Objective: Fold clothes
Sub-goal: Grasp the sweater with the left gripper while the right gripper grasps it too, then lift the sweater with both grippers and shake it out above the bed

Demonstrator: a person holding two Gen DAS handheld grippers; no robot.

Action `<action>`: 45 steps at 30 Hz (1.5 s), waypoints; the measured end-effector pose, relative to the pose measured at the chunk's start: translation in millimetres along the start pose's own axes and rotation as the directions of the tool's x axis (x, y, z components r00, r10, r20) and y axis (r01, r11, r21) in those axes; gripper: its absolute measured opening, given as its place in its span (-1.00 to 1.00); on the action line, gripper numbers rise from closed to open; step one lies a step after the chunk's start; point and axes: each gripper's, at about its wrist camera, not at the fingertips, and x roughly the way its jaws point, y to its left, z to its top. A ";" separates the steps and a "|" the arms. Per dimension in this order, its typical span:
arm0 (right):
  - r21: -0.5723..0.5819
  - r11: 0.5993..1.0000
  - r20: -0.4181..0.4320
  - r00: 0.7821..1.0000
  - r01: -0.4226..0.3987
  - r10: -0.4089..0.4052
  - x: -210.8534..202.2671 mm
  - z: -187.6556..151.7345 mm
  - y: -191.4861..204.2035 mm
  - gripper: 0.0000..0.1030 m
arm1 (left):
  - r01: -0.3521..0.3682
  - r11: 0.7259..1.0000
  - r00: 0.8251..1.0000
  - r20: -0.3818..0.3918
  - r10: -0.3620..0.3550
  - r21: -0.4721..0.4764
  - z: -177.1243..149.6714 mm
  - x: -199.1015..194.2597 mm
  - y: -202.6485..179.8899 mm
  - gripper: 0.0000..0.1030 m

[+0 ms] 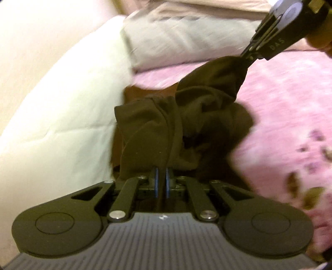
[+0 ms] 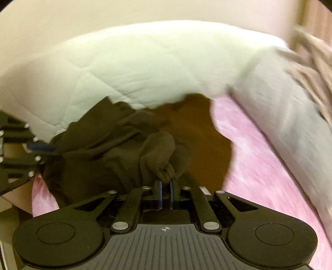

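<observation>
On the pink bedspread lay the whole business, and everything else could be placed from the dark brown garment bunched up on it. To the left of the garment rose a pale quilted cushion, its stitched diamonds plain in the right wrist view, and the cloth's far edge lay against it. Behind the garment and a little to the right sat a grey pillow, with a beige striped fabric beyond it, too blurred to make out further.

The left gripper had its blue-edged pads pressed nearly together, pinching a fold of the garment that ran up from between them as a thick seam. From the right wrist view the same tool came in from the left edge, its tips buried in the cloth's left side.

The right gripper was likewise clamped almost shut, with a rolled hem of the garment caught at its tips. In the left wrist view it reached down from the upper right, lifting a corner of the cloth clear of the bedspread, so the garment hung between both tools. To the garment's right the bedspread showed a dark floral print.
</observation>
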 end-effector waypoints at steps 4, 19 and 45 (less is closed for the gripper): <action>0.137 0.987 0.008 0.997 0.079 -0.080 -80.2 -69.5 -46.9 -0.91 | 0.072 0.996 0.995 0.058 -0.076 0.058 27.9 -47.7 -81.8 -0.93; 0.510 0.676 -0.136 0.826 0.532 -0.547 -401.4 -370.5 -200.2 -0.90 | 0.517 0.685 0.742 0.130 -0.658 0.513 149.5 -172.4 -456.9 -1.00; 0.178 0.961 -0.236 0.957 0.213 -0.168 -169.1 -376.3 -75.8 0.92 | 0.343 0.899 0.937 -0.162 -0.309 0.272 41.9 -43.1 -318.1 -0.29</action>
